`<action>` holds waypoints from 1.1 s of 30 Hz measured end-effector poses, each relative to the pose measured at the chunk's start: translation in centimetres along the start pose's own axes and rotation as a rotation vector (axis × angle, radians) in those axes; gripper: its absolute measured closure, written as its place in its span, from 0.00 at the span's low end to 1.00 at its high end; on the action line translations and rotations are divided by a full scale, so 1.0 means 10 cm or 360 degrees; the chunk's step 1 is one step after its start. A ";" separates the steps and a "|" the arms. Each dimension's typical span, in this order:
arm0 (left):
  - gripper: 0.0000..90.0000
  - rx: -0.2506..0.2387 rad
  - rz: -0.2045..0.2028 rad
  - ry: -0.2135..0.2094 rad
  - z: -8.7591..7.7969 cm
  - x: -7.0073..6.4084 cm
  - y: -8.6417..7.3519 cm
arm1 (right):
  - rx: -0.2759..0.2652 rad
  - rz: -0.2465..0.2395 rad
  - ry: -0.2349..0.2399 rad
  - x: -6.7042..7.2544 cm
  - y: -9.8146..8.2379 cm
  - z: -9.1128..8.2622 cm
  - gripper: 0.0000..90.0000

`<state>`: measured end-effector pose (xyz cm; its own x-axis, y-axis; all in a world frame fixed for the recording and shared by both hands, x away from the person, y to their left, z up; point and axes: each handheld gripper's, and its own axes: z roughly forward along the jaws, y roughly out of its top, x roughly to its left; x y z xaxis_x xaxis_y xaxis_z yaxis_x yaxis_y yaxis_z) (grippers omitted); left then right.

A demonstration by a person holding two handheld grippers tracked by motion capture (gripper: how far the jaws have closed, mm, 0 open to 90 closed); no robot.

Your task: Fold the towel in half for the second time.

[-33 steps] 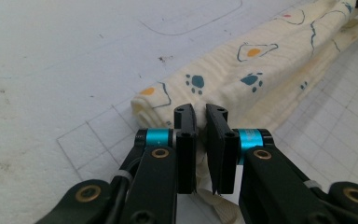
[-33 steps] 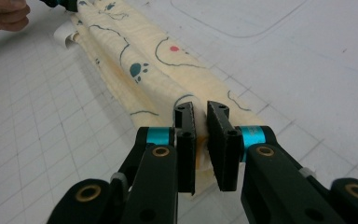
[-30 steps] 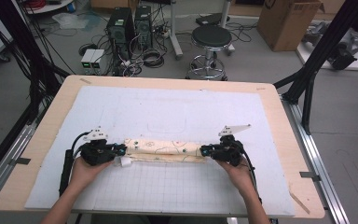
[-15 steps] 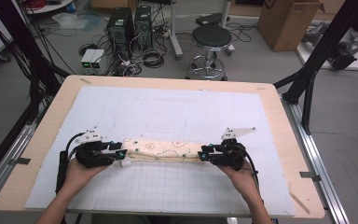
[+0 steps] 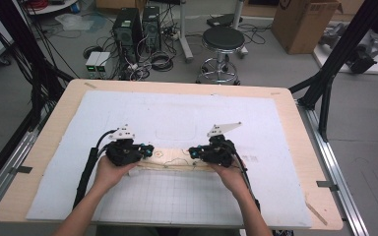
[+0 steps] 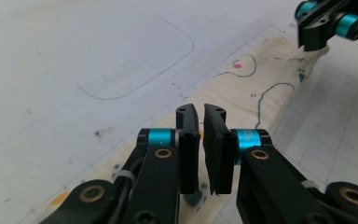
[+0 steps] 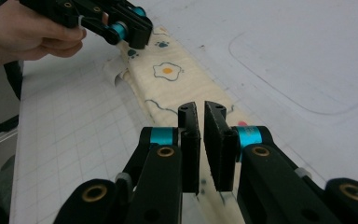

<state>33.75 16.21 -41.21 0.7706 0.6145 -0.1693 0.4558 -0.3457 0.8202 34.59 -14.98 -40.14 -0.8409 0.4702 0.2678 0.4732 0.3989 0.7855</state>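
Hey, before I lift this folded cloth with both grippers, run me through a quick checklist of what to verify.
1. Left gripper at the cloth's left end: ok.
2. Right gripper at its right end: ok.
3. Jaws of both nearly closed, having just been closing: ok.
4. Fabric actually pinched between the jaws: cannot tell.
5. Cloth lying as a flat folded strip on the white mat: ok.
6. Mat beyond the cloth free: ok.

The folded cloth [image 5: 171, 160] lies on the mat [image 5: 177, 113] between the left gripper [image 5: 150, 151] and right gripper [image 5: 192, 152].
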 end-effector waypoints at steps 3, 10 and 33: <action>0.95 0.0048 0.0022 -0.0011 0.09 -0.02 0.01 | 0.0056 -0.0008 0.0020 -0.02 0.03 0.14 0.97; 0.97 0.0219 0.0105 -0.0042 0.23 -0.08 -0.06 | 0.0196 -0.0023 0.0029 0.01 0.00 0.38 0.97; 0.93 0.0264 0.0089 0.0043 -0.04 0.10 -0.25 | 0.0284 -0.0064 -0.0101 -0.09 -0.28 0.15 0.94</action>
<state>33.21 17.95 -43.21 0.7856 0.6090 -0.1091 0.4813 -0.4908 0.7263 34.36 -15.34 -43.43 -0.8444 0.4976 0.1983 0.4836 0.5490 0.6817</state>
